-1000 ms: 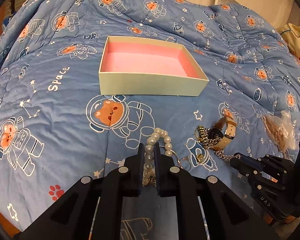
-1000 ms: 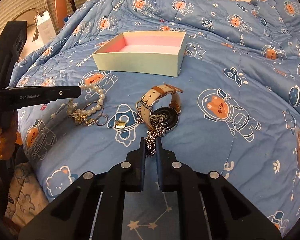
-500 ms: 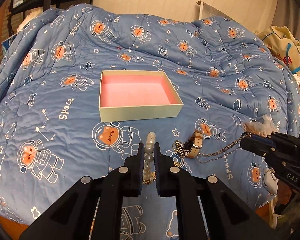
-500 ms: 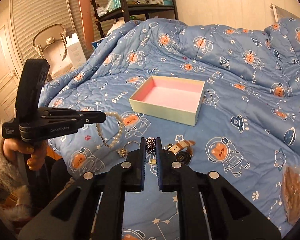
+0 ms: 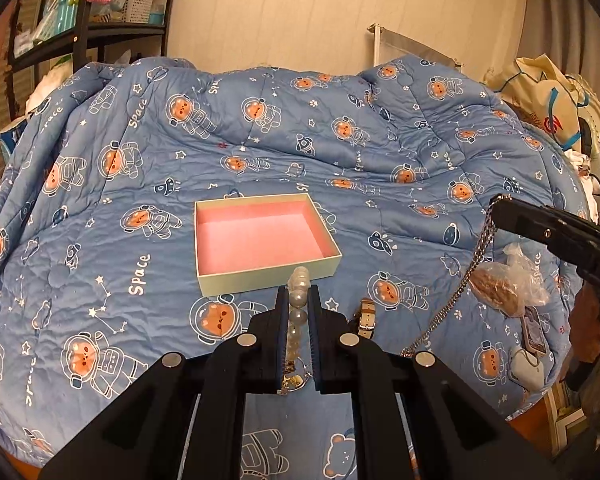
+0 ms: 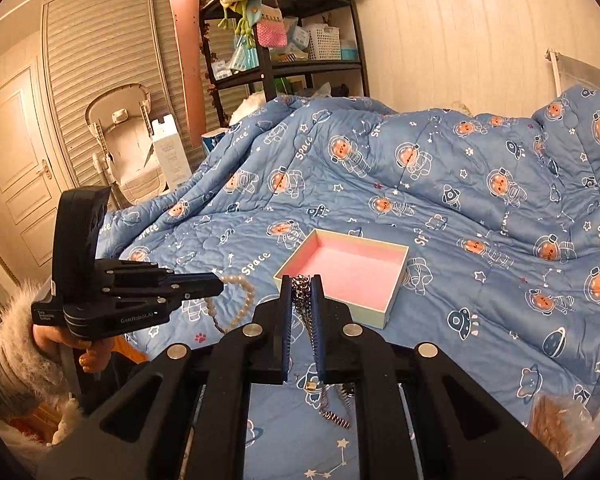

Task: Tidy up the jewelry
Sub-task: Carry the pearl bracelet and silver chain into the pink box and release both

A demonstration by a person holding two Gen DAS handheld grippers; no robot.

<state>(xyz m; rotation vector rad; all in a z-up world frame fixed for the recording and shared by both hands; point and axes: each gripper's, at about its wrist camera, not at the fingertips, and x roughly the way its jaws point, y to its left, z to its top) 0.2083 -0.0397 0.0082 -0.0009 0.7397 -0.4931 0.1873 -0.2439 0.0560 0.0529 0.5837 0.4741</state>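
Note:
An open pale-green box with a pink lining [image 5: 260, 240] lies on the blue astronaut quilt; it also shows in the right wrist view [image 6: 344, 272]. My left gripper [image 5: 298, 300] is shut on a white pearl bracelet [image 5: 298, 280], held above the quilt in front of the box. From the right wrist view the bracelet [image 6: 240, 300] hangs from the left gripper [image 6: 218, 286]. My right gripper [image 6: 302, 284] is shut on a silver chain [image 6: 302, 292]. The chain [image 5: 464, 284] hangs from it [image 5: 496, 206] down toward the quilt. A watch with a tan strap [image 5: 366, 318] lies below.
A clear bag of brown pieces [image 5: 504, 284] lies on the quilt at the right, with a small phone-like object [image 5: 534, 334] beside it. A black shelf unit [image 6: 284, 40], a white chair [image 6: 120, 140] and a louvred door stand to the left of the bed.
Both grippers have risen well above the quilt, carrying the pearl bracelet and the silver chain up with them. The box now looks smaller and farther away.

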